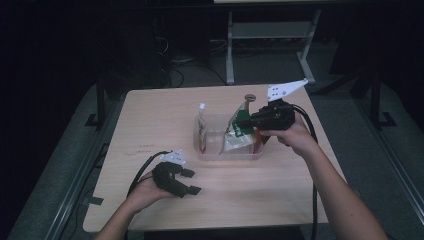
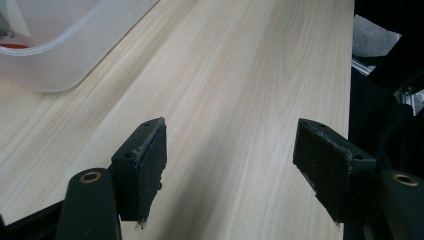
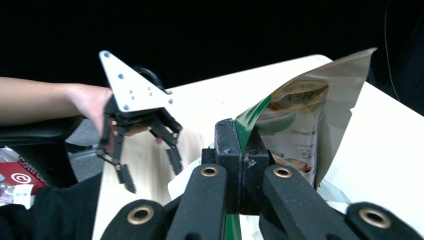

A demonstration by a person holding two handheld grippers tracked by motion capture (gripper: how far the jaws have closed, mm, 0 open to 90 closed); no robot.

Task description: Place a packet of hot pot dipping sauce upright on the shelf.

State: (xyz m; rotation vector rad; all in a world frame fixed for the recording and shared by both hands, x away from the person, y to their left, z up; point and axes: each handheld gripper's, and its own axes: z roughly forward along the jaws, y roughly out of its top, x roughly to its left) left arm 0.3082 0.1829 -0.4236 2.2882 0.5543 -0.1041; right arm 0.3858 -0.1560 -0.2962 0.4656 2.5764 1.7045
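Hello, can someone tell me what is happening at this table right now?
A person works with two hand-held grippers at a wooden table. The right gripper is shut on the edge of a green and white pouch, holding it above a clear plastic tub. A second pouch with a white cap stands in the tub. The left gripper is open, holding nothing, over bare table.

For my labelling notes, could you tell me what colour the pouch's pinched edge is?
Green, on the pouch; the right gripper view shows it best.

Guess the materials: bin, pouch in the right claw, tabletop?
Bin: likely plastic, frosted and translucent; contents show through.
Pouch: seems flexible printed film, glossy, creased, pale inside.
Tabletop: light wood grain, matte; laminate or solid wood, can't tell.
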